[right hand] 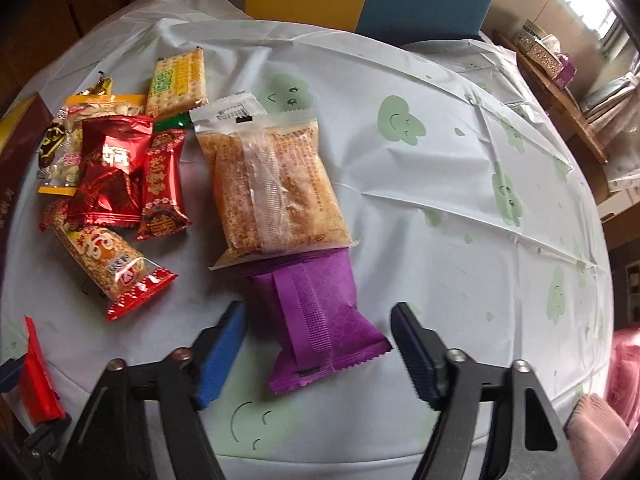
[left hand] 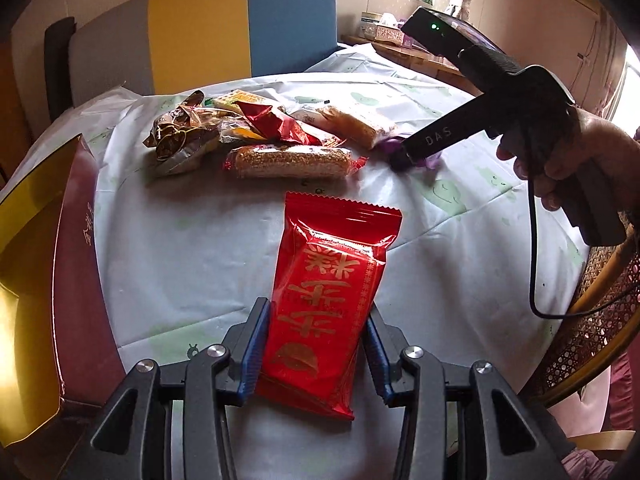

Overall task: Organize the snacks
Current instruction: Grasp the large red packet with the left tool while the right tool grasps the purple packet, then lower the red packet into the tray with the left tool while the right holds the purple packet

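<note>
Clamping a glossy red foil packet (left hand: 324,304) between its ribbed blue pads, the left gripper (left hand: 316,344) holds it above the crinkled, pale smiley-print tablecloth (left hand: 180,240), beside a maroon-and-gold box (left hand: 60,260). The right gripper (right hand: 320,344) stands with fingers spread either side of a matte purple pouch (right hand: 320,316) lying flat, whose far end tucks under a clear-wrapped golden cake (right hand: 272,184). Left of these, crumpled foil sweets and a sesame bar (right hand: 100,264) lie heaped.

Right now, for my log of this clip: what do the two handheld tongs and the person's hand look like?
Both tongs are black, jointed linkages with silver rivets, ending in blue ribbed pads. The right tongs, seen from the left wrist view, have a black pistol-style body marked "DAS", a green indicator light on top and a black cable hanging from the handle. The bare right hand shows no sleeve. The left tongs look matching.
</note>
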Available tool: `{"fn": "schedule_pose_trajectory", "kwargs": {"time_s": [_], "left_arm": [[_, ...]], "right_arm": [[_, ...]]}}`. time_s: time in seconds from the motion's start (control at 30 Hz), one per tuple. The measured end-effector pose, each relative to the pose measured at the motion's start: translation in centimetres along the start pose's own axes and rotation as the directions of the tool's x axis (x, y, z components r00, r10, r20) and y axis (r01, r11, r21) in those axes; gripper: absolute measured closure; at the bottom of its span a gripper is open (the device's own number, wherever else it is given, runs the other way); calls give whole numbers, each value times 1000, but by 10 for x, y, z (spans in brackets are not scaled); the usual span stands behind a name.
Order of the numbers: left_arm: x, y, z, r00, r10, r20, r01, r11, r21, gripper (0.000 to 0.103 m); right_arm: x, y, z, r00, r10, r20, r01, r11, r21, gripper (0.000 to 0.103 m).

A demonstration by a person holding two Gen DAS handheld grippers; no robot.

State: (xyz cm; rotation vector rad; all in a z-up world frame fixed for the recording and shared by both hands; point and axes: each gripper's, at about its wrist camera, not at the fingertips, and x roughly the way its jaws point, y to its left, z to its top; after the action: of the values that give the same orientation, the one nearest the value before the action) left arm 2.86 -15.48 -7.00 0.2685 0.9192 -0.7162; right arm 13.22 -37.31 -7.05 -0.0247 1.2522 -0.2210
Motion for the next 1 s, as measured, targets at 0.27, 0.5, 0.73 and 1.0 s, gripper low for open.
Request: {"fn": "schedule_pose_trajectory", "kwargs": {"time_s": [0.27,0.5,0.73,1.0], "left_arm": [[-41,22,9,995,-69,78,79,989,-124,59],[-100,105,35,984,-8,176,76,922,-381,59],[-80,213,51,991,129,36,-84,803,-590,59],[-22,256,56,985,136,-102,-169,726,-667,59]], "right_arm": [[2,6,1,1000,1,-16,-1,1000,13,50],[0,14,-3,1000,-24,-12,23,1000,-20,50],[-3,19,-1,999,-26,-18,26,999,-27,50],[-1,14,2,1000,-22,-21,21,999,-28,50]]}}
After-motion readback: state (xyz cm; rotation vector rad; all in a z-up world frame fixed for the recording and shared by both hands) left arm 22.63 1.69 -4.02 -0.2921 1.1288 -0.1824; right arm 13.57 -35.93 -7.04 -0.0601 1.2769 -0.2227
